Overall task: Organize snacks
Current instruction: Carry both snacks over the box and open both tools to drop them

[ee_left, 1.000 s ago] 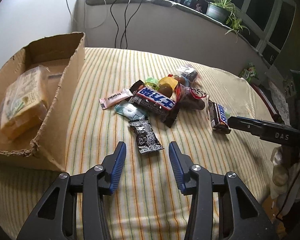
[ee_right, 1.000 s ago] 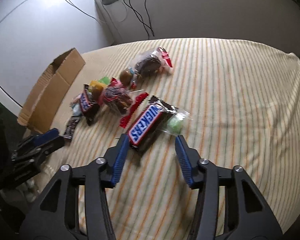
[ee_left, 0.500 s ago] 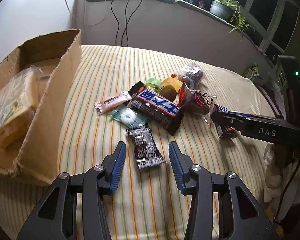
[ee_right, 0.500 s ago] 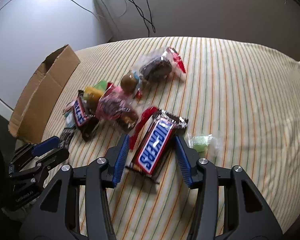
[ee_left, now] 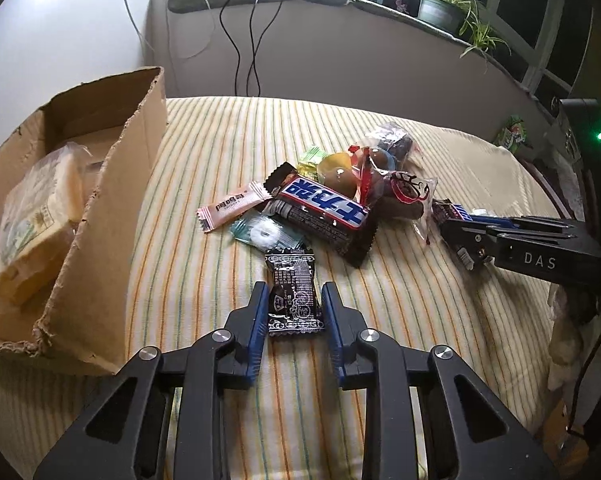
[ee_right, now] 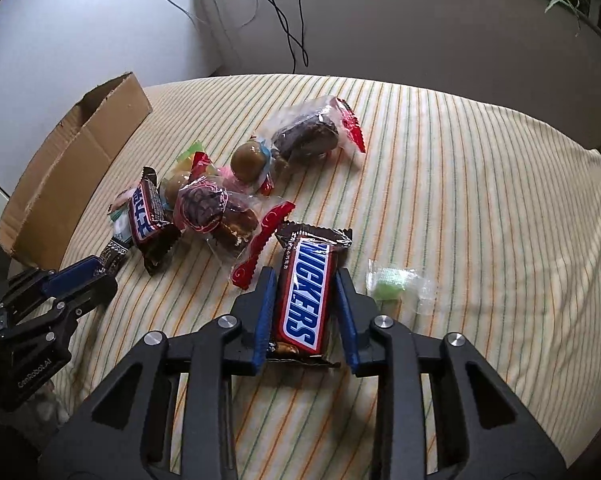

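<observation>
left gripper [ee_left: 293, 300] jaws closing around small black foil candy packet [ee_left: 294, 295], right gripper [ee_right: 305, 286] jaws closing around brown Snickers bar [ee_right: 305, 292], both on striped tablecloth [ee_right: 460, 200]

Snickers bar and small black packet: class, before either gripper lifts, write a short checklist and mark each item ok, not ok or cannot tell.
1. Snickers bar lies between the right gripper fingers, jaws closing: ok.
2. Right pads firmly pressing the bar: cannot tell.
3. Black packet sits between the left gripper fingers, jaws closing: ok.
4. Left pads gripping the packet: cannot tell.
5. Cardboard box open with room inside beside the yellow pack: ok.
6. Green candy clear of the right fingers: ok.
</observation>
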Action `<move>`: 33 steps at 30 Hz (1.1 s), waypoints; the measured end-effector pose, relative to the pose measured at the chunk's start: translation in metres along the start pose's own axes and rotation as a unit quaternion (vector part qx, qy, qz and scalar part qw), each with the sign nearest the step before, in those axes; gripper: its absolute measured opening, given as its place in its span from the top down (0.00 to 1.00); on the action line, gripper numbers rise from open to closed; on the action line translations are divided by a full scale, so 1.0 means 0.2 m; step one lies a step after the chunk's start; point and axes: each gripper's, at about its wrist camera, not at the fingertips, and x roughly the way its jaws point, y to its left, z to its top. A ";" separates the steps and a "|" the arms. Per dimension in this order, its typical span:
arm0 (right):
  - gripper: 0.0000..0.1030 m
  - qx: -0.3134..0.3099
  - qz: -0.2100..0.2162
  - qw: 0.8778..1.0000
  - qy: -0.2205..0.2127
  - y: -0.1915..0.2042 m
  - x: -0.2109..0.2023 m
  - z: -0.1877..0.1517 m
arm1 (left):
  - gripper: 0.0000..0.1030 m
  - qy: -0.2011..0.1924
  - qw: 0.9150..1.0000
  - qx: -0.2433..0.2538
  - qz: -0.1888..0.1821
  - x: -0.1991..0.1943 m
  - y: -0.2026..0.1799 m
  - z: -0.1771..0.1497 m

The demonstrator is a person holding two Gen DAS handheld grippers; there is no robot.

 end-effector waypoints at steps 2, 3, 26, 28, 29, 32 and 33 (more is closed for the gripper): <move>0.70 0.001 0.002 1.000 -0.002 -0.02 -0.03 -0.02 | 0.76 -0.001 1.000 -0.003 -0.004 -0.01 0.00 0.00; 0.70 0.003 0.003 1.000 -0.004 -0.02 -0.04 -0.03 | 0.76 -0.001 1.000 -0.004 -0.006 -0.01 0.00 -0.01; 0.71 -0.035 0.038 0.996 -0.078 0.21 -0.36 0.09 | 0.76 -0.083 0.996 -0.025 -0.004 -0.38 0.15 0.07; 0.71 -0.044 0.042 0.995 -0.084 0.26 -0.36 0.13 | 0.76 -0.090 0.996 -0.030 0.005 -0.41 0.20 0.09; 0.71 -0.048 0.044 0.994 -0.085 0.28 -0.36 0.15 | 0.76 -0.093 0.995 -0.033 0.008 -0.42 0.22 0.09; 0.71 -0.062 0.051 0.993 -0.088 0.36 -0.35 0.20 | 0.76 -0.102 0.994 -0.040 0.021 -0.45 0.28 0.10; 0.71 -0.067 0.054 0.992 -0.089 0.39 -0.34 0.22 | 0.76 -0.104 0.993 -0.043 0.025 -0.46 0.31 0.10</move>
